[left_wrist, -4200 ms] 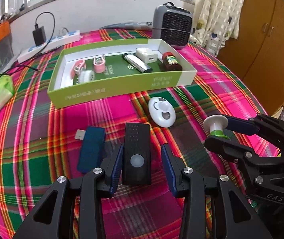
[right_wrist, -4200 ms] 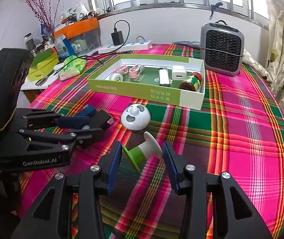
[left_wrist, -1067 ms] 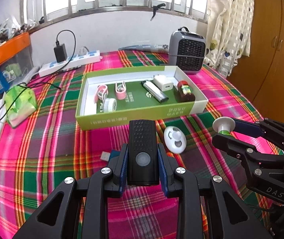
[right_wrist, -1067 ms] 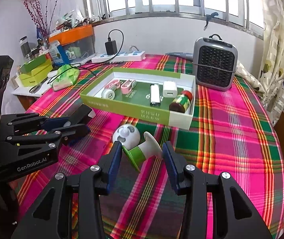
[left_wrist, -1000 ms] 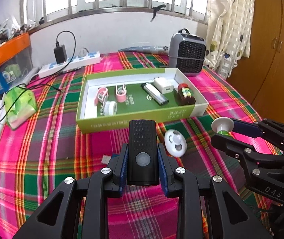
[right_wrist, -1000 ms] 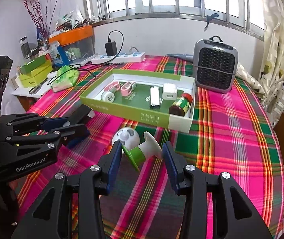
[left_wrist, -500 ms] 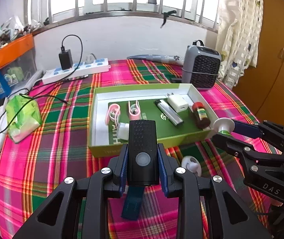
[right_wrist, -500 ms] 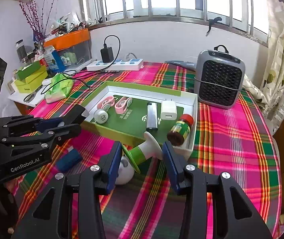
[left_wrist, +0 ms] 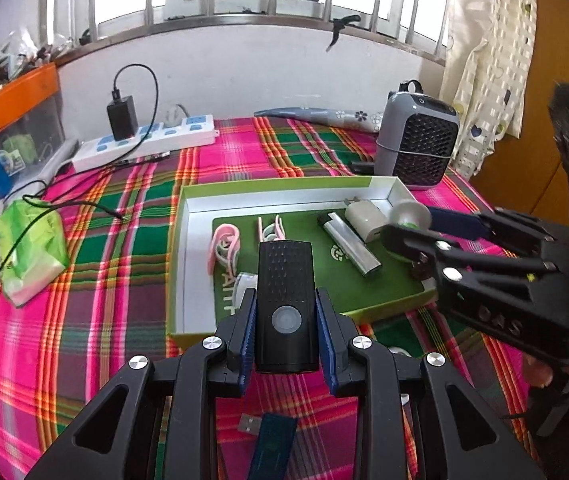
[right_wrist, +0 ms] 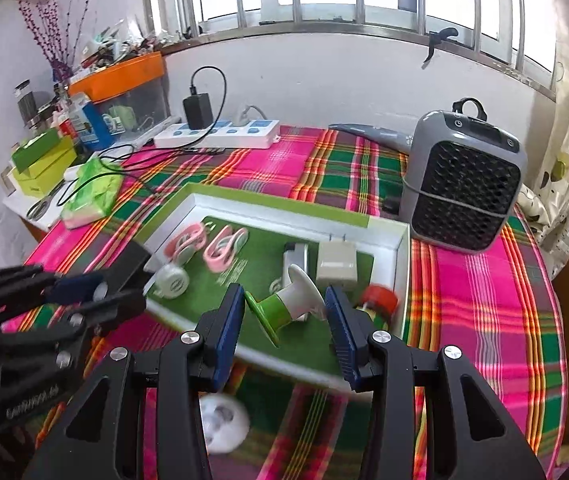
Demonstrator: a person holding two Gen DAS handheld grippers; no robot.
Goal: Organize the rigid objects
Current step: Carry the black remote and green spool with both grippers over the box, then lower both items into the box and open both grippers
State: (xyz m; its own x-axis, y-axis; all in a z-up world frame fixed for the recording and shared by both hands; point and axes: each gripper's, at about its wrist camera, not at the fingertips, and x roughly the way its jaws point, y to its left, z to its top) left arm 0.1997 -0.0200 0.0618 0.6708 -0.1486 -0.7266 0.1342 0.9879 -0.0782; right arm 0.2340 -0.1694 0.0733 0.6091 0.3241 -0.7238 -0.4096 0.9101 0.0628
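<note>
Only the left wrist view shows the dark blue USB stick (left_wrist: 270,442) lying on the plaid tablecloth (left_wrist: 96,312) at the bottom centre, below the fingers; only the right wrist view shows the white round disc-shaped object (right_wrist: 224,426), blurred, at lower centre. The left gripper (left_wrist: 285,320) is clamped on a black rectangular device with a round button (left_wrist: 286,304): its long axis runs up the frame, grille end away from the camera, over the near wall of the green-and-white cardboard tray (left_wrist: 188,248). The right gripper (right_wrist: 284,316) squeezes a green-and-white spool-shaped plastic piece (right_wrist: 288,306) by its two ends; its long axis runs across the jaws, tilted, the white flared end to the upper right, above the tray's (right_wrist: 402,264) green floor. Both grippers point forward and downward. In the left view the right gripper (left_wrist: 416,232) enters from the right edge, its tips over the tray's right end. Farther back stand a grey portable heater (right_wrist: 462,196) and a white power strip (left_wrist: 144,146).
</note>
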